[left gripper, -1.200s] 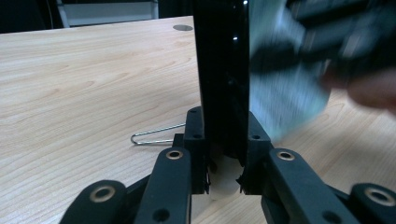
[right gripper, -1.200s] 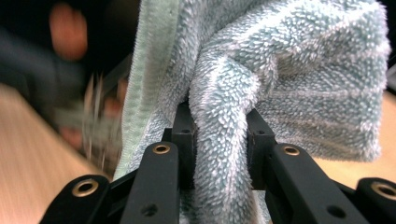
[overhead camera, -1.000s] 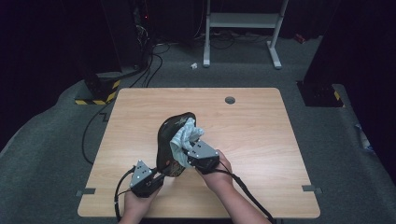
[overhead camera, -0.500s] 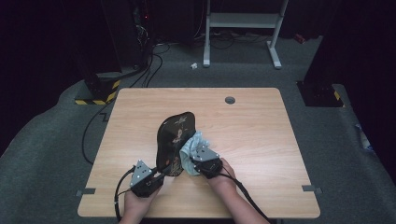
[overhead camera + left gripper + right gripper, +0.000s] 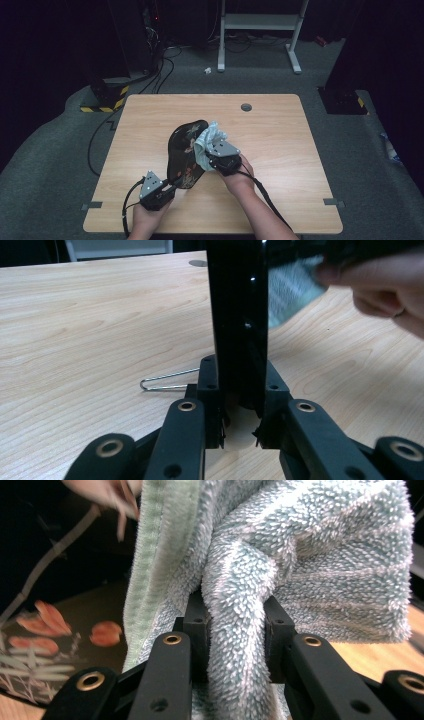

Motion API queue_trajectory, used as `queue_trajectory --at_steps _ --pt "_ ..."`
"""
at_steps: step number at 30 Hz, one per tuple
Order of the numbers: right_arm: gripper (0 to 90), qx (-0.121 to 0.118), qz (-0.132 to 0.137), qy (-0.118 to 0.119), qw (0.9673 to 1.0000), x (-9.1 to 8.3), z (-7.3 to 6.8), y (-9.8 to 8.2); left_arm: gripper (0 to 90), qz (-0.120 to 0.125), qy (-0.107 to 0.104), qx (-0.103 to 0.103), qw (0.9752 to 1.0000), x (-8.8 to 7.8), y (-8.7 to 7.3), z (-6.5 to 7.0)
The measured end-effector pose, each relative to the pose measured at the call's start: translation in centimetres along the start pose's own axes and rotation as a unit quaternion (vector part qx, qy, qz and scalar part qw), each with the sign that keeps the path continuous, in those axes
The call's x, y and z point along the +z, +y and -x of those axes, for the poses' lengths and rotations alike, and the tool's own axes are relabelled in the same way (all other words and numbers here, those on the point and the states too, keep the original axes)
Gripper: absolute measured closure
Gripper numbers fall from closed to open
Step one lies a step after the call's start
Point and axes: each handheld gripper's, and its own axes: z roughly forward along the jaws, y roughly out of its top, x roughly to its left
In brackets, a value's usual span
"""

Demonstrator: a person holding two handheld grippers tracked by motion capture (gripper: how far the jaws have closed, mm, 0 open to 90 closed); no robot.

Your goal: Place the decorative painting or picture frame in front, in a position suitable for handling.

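My right gripper (image 5: 212, 152), clamped on the cloth (image 5: 207, 140), has swept back up the tray (image 5: 185, 150); my left gripper (image 5: 167, 187) holds the tray's near edge tilted above the table (image 5: 280, 150); wiping continues.

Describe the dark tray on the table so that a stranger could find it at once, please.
Near the middle of the wooden table, just ahead of the person's hands, a glossy black tray stands tilted on its edge. The left gripper clamps its near rim, and a pale blue towel touches it. Its painted orange flowers set it apart.
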Motion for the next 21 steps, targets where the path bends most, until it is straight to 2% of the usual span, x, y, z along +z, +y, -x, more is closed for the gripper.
queue_trajectory --at_steps 3,8,11,16,19,21 --pt "71.2 0.004 -0.013 0.002 0.9999 0.7 -0.2 -1.1 76.3 0.000 0.000 0.001 1.0000 0.0 0.0 0.0" --pt "71.2 0.000 -0.056 0.010 0.9984 2.3 -1.0 -3.9 75.1 0.000 0.000 0.003 1.0000 0.1 0.0 0.1" --pt "71.1 0.000 -0.067 0.016 0.9976 2.7 -1.3 -4.8 74.7 -0.001 0.000 0.005 1.0000 0.1 0.0 0.1" --pt "71.2 0.000 -0.057 0.012 0.9983 1.9 -1.0 -4.0 74.4 0.002 -0.002 0.002 1.0000 0.1 -0.1 0.1" --pt "71.2 0.003 -0.028 0.008 0.9996 0.6 -0.6 -2.5 74.3 -0.002 -0.009 -0.009 0.9999 0.2 -0.2 0.0" --pt "71.2 0.004 0.001 0.004 1.0000 -0.6 -0.3 -1.4 74.1 -0.007 -0.009 -0.014 0.9998 0.5 -0.4 0.0"
